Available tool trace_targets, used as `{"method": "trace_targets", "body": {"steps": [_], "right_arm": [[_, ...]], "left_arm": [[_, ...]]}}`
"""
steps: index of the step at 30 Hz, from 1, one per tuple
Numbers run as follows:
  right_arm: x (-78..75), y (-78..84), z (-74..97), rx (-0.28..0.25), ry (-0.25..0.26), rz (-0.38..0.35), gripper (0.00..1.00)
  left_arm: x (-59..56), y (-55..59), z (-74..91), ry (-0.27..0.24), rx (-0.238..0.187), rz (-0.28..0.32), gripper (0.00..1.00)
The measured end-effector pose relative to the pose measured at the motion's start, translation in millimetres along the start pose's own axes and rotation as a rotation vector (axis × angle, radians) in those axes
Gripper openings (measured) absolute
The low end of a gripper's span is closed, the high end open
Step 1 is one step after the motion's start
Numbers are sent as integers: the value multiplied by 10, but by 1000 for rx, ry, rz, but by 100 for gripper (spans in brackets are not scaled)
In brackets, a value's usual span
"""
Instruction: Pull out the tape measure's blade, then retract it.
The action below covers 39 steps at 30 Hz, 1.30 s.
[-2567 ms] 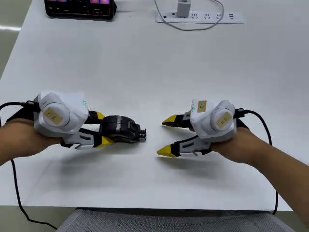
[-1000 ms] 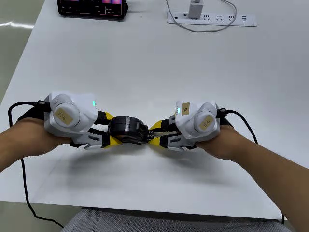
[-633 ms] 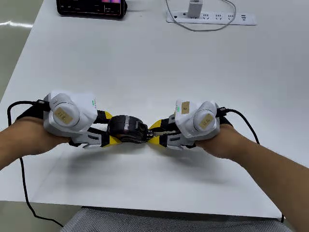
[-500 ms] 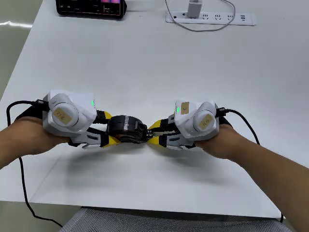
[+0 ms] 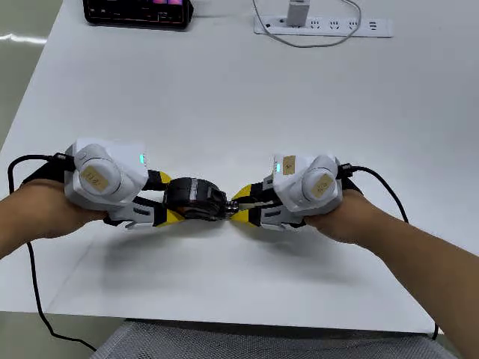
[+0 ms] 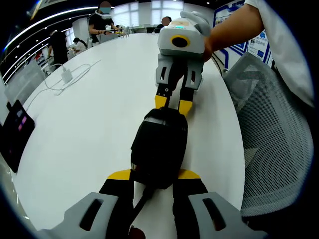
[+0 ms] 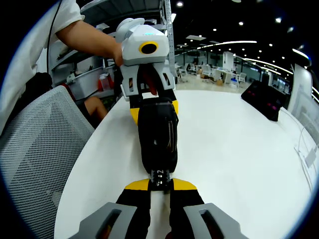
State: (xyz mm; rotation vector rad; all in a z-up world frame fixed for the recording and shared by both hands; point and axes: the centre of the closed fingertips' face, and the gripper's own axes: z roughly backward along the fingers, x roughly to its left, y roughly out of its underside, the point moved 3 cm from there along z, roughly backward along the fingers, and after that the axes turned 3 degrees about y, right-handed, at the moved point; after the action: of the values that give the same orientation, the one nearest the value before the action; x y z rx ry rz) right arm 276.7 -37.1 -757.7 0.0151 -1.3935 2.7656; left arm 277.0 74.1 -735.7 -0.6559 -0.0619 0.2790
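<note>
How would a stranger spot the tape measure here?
On the white table, look to the near edge, where two hand-held grippers meet. The tape measure is the rounded black case between them: the left hand-held gripper clamps its body, the right hand-held gripper pinches its metal end hook.

tape measure (image 5: 194, 200) back end is buried in the left claw (image 5: 168, 197), hook (image 7: 160, 175) mostly covered by the right claw (image 5: 239, 206) tips, dark screen (image 5: 137, 11) chopped off by the head view's top edge
</note>
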Motion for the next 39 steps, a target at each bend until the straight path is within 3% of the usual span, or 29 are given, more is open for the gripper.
{"method": "trace_targets", "body": {"steps": [39], "right_arm": [[-14,247,331,35,23,-26,10]], "left_arm": [[0,-3,-3,-1,-2,8,24]]}}
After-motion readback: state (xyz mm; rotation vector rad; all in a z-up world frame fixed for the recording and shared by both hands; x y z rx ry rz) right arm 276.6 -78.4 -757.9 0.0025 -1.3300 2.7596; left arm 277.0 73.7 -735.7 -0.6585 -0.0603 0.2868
